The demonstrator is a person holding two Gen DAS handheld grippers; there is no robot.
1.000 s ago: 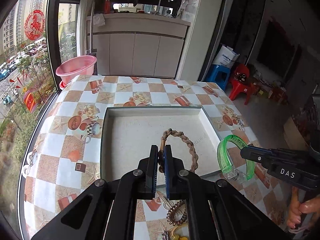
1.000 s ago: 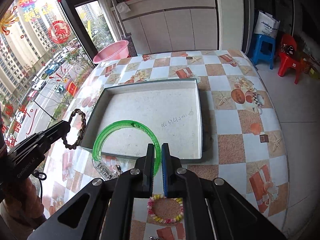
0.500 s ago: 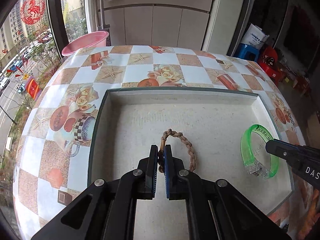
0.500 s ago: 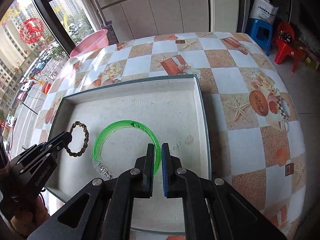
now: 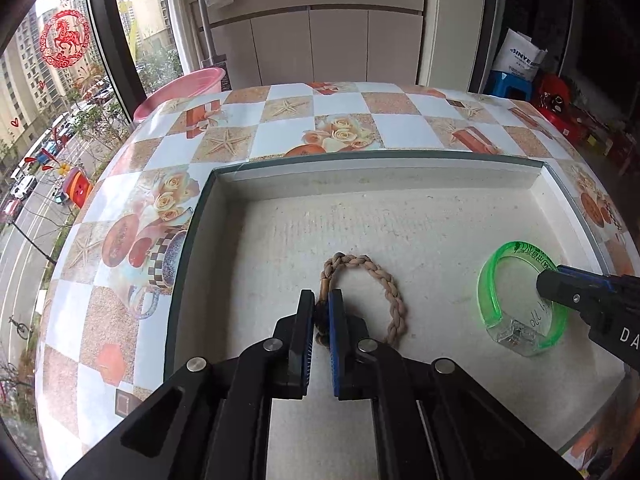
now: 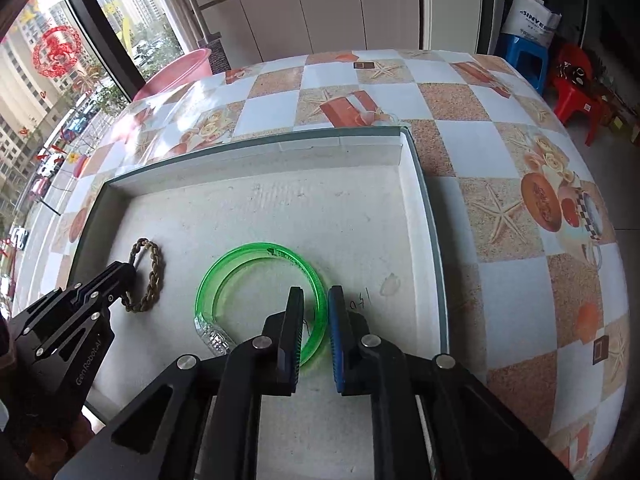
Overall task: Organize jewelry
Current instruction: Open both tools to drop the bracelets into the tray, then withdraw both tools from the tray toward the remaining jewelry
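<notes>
A shallow white tray (image 5: 380, 178) (image 6: 256, 160) sits on the tiled table. A braided tan rope bracelet (image 5: 372, 268) (image 6: 154, 268) lies on the tray floor, its near end between the fingers of my left gripper (image 5: 321, 312) (image 6: 126, 276), whose jaws stand slightly apart around it. A clear green bangle (image 5: 492, 280) (image 6: 240, 260) lies flat on the tray floor to the right. My right gripper (image 6: 315, 308) (image 5: 554, 284) straddles the bangle's rim with its jaws a little open, the rim loose between them.
A pink basin (image 5: 180, 88) (image 6: 176, 70) stands beyond the table's far left corner by the window. White cabinets are behind the table. A blue stool (image 6: 524, 56) and red chair (image 6: 576, 80) stand on the floor at the right.
Both grippers came down into the tray and set the bracelet and the bangle on its floor. Both jaws have widened slightly from their tight grip.
</notes>
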